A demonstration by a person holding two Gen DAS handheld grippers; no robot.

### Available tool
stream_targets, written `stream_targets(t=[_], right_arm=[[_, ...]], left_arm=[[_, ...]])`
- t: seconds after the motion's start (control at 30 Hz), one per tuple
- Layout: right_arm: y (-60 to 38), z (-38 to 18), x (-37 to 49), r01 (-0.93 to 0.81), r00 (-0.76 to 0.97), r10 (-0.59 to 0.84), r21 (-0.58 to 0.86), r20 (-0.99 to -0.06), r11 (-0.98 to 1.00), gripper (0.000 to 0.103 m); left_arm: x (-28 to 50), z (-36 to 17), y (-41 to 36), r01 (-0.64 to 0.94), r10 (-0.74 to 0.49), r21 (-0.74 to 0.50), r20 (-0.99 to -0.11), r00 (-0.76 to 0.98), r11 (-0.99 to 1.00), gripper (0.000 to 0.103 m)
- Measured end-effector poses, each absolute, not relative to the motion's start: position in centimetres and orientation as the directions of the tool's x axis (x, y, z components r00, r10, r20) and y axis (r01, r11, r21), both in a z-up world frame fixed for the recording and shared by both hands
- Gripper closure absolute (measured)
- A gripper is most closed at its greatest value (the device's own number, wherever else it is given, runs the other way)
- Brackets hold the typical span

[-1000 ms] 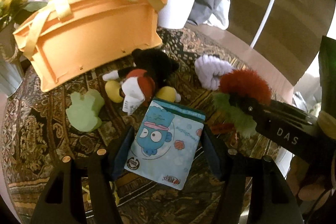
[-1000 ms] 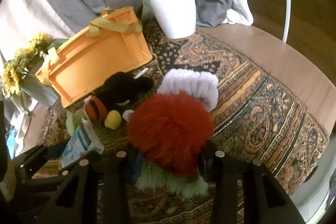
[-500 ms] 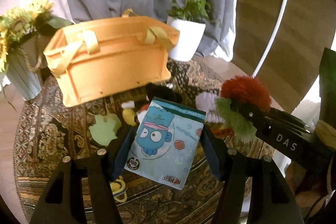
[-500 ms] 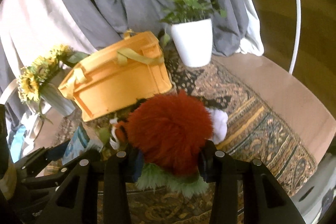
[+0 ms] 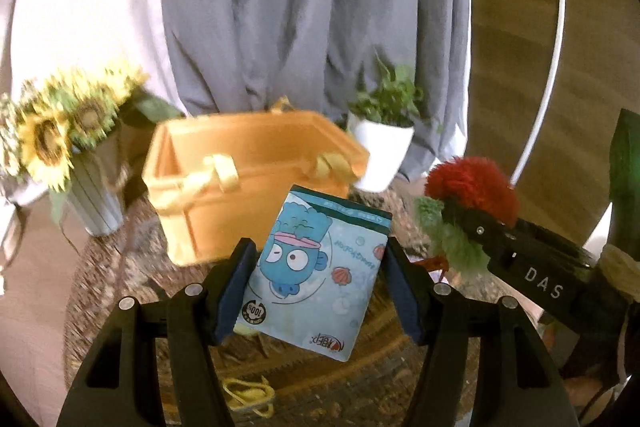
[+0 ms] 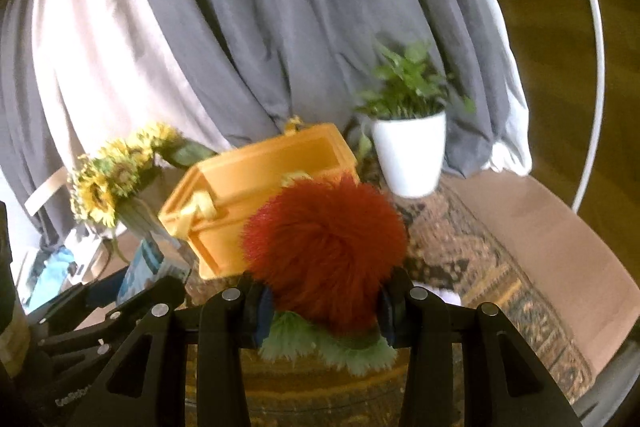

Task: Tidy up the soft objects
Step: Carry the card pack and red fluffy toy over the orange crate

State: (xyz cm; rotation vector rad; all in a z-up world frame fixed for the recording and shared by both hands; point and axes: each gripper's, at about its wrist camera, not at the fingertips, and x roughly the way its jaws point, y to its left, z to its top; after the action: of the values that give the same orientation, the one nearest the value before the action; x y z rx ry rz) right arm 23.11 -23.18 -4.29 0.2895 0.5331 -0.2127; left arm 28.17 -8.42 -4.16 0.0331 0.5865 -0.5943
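Note:
My left gripper (image 5: 320, 279) is shut on a light blue pouch (image 5: 316, 271) printed with a blue cartoon fish, held in the air in front of the open orange basket (image 5: 248, 183). My right gripper (image 6: 324, 303) is shut on a fluffy red and green plush (image 6: 324, 247), also lifted, in front of the basket (image 6: 260, 187). The right gripper with the plush (image 5: 472, 191) shows at the right of the left wrist view. The left gripper with the pouch (image 6: 148, 259) shows at the left of the right wrist view.
A white pot with a green plant (image 5: 380, 155) stands right of the basket and a vase of sunflowers (image 5: 60, 139) left of it. All rest on a round table with a patterned cloth (image 6: 480, 267). Grey curtains hang behind. A yellow string (image 5: 248, 395) lies below.
Both grippers have risen well above the table with their loads. The toys on the cloth have dropped out of sight and the basket's open top now shows.

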Motion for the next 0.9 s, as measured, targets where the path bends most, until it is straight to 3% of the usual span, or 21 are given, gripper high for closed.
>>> stream_targets(t=[0.57,0.9], right_arm=[[-22.6,0.7,28.1,0.144,0.924,-0.058,0.203,-0.379,0.969,0.061],[-23.1,2.7,31.6,0.109,0.946,-0.043,0.19,-0.322,0.976,0.061]], left_arm=[[31.5,1.3,-7.3,0.455,-0.453,-0.086,-0.365,0.813,0.886,0.04],[34.4,3.1,-7.6,0.429,-0.426,-0.06,-0.311,0.85,0.901,0.04]])
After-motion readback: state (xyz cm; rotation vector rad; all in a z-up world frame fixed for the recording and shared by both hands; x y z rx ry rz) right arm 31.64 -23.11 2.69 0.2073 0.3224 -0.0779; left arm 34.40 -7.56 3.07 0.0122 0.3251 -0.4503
